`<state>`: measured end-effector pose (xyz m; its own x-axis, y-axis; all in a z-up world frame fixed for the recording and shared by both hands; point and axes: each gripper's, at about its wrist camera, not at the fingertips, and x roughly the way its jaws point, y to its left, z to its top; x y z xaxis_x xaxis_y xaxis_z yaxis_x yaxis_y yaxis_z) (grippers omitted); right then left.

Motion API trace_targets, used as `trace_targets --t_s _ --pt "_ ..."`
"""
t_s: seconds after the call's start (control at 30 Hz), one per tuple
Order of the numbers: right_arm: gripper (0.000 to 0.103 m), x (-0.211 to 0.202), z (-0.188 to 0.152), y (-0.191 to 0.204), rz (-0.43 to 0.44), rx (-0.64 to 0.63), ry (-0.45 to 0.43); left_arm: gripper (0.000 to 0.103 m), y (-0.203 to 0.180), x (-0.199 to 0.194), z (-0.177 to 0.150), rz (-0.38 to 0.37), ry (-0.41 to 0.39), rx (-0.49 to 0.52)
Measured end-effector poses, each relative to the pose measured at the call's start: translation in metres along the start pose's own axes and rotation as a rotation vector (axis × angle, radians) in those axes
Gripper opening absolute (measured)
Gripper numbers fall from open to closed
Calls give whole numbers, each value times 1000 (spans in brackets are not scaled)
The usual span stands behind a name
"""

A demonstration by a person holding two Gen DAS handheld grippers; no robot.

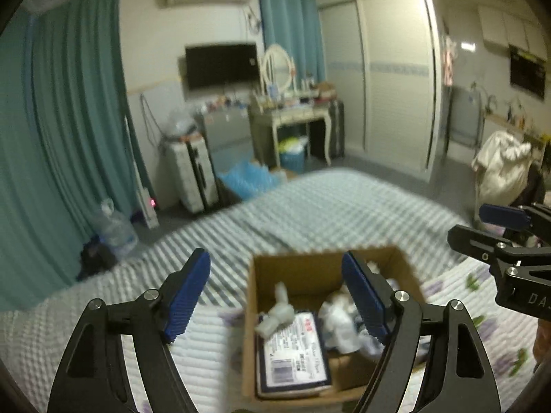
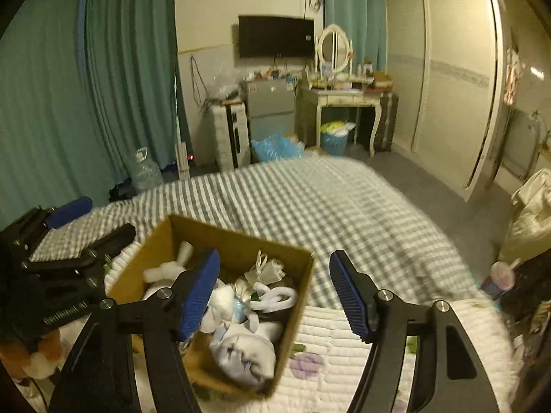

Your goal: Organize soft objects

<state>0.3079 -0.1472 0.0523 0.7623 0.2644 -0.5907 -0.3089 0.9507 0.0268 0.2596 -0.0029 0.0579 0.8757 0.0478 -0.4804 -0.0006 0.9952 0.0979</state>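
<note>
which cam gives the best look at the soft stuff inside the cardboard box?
Right wrist. The cardboard box sits sharper there, with the white soft items piled inside distinguishable. Left wrist shows the box blurred, its right claw finger covering part of the contents, though a flat printed package shows.

Plenty of open striped grey-and-white bedspread beyond the brown cardboard box, so there's room to swing in from the far side or the right. The box top is open, but inside it's crowded: white soft toys and bundled cloths fill the right half and a flat printed package takes the left. The left gripper and right gripper, both spread wide, crowd the near rim.
</note>
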Motion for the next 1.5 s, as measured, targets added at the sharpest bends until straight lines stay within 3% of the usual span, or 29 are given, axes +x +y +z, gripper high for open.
trace_targets --t_s 0.23,0.33,0.5,0.57,0.67,0.8,0.9,1.0,1.33,1.5 --pt "67 -144 33 22 -83 -48 -126 90 6 -138 36 27 -244 6" --pt "79 -201 33 29 -71 -6 -157 96 14 -190 34 19 -334 -4" --pt "98 -277 7 46 -8 41 -254 97 30 -252 11 -3 -430 -18" --pt "103 -298 -8 52 22 64 -296 97 34 -268 -4 -9 -461 -11" --pt "103 -318 -34 66 -9 56 -365 97 32 -279 -24 -11 -468 -5" --pt "103 -319 -68 82 -52 52 -439 97 31 -272 -53 -1 -433 10" --pt "103 -302 -91 91 -63 36 -448 97 35 -260 -72 -21 -390 -8" --pt "103 -276 -109 93 -56 37 -436 97 41 -247 -91 -54 -352 -50" --pt "103 -195 -151 99 -67 28 -332 97 38 -182 -130 -24 -204 -74" --pt "103 -176 -160 89 -69 71 -283 97 37 -182 -136 -8 -202 -69"
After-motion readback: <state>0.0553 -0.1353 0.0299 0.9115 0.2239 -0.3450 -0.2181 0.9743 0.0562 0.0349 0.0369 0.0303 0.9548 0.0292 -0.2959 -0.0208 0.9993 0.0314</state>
